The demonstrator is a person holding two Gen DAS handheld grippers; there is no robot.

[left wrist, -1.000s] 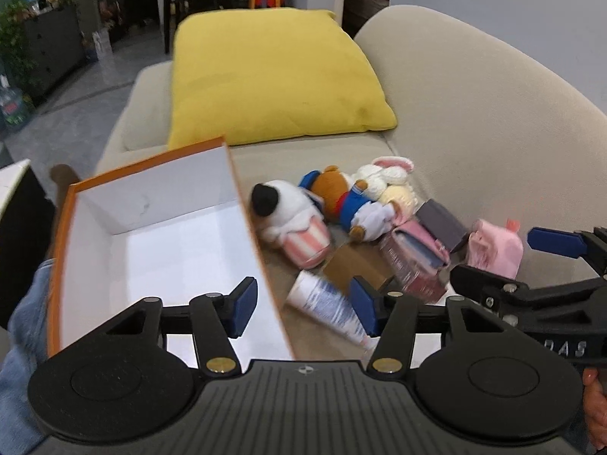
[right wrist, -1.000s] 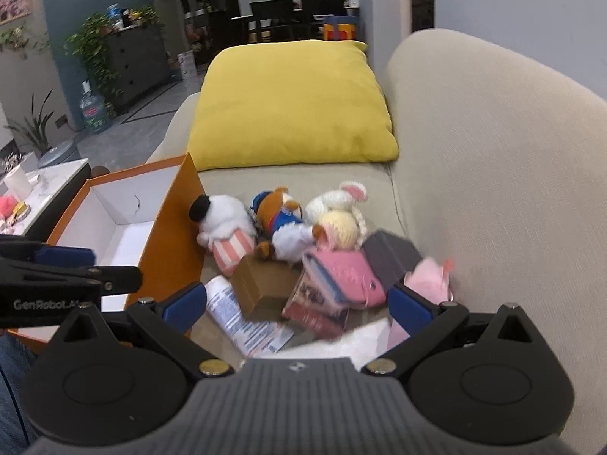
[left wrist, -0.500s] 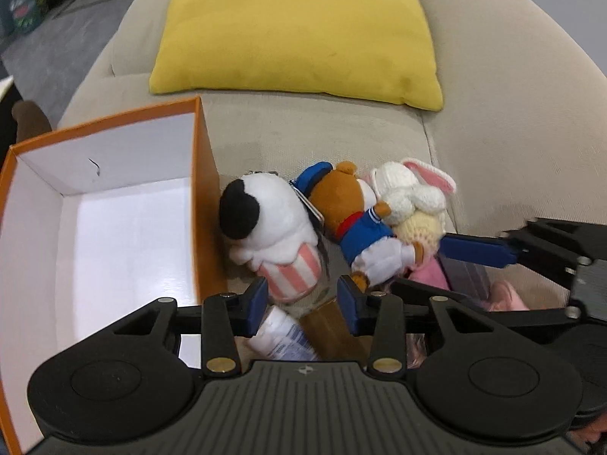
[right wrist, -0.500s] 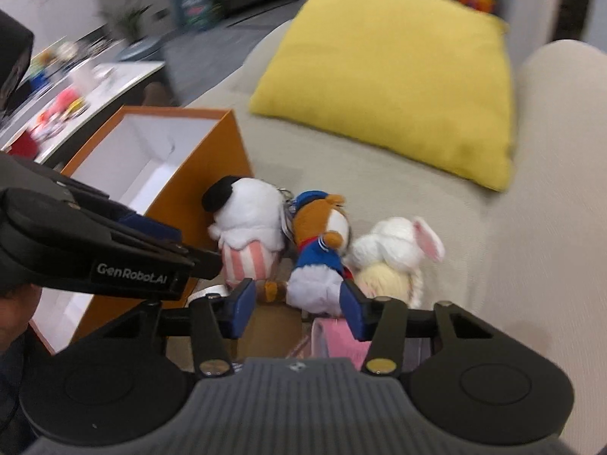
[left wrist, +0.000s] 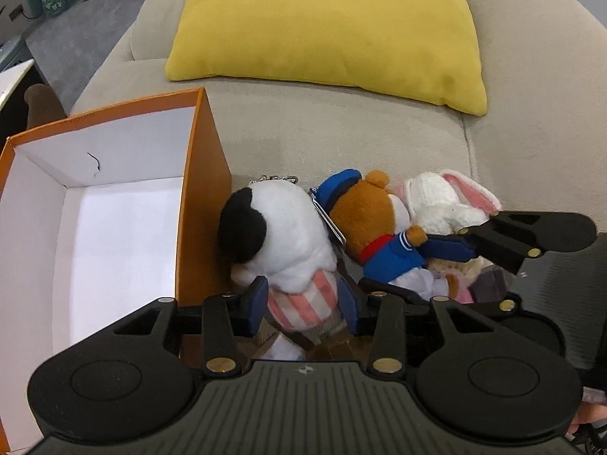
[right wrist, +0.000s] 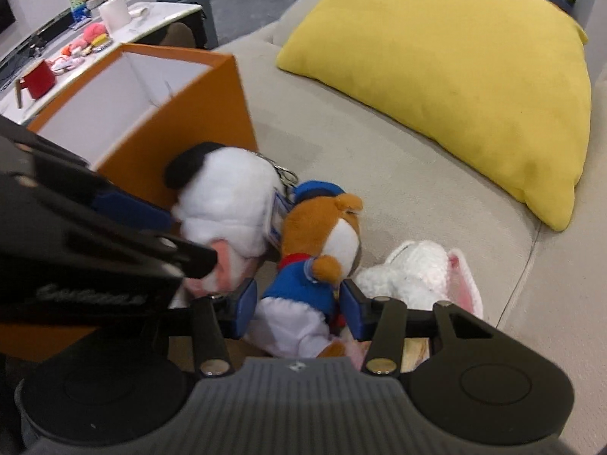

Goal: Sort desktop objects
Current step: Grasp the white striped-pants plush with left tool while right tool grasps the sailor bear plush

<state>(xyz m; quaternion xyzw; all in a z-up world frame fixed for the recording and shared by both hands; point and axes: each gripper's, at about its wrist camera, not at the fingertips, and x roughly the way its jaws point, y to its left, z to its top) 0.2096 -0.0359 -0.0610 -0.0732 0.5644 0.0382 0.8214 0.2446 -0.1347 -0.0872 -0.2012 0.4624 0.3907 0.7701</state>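
Three plush toys lie in a row on the beige sofa beside an orange box (left wrist: 205,174) with a white inside. My left gripper (left wrist: 303,303) is shut on the pink-striped body of the white plush dog (left wrist: 280,227) with the black ear; its pads press both sides. My right gripper (right wrist: 299,307) is shut on the blue-and-white body of the brown bear plush (right wrist: 322,235). A white rabbit plush (right wrist: 413,276) with pink ears lies just right of the bear, untouched. In the left wrist view the right gripper (left wrist: 417,269) reaches in from the right.
A big yellow pillow (left wrist: 334,22) leans on the sofa back (left wrist: 531,76) behind the toys. A brown carton (left wrist: 334,345) and other small items lie under the grippers, mostly hidden. Left of the sofa a white side table (right wrist: 151,11) carries a red mug (right wrist: 38,79) and clutter.
Both grippers came forward and down from above the pile onto the plush toys. Their jaws went from wide open to shut, the left on the white dog, the right on the bear.
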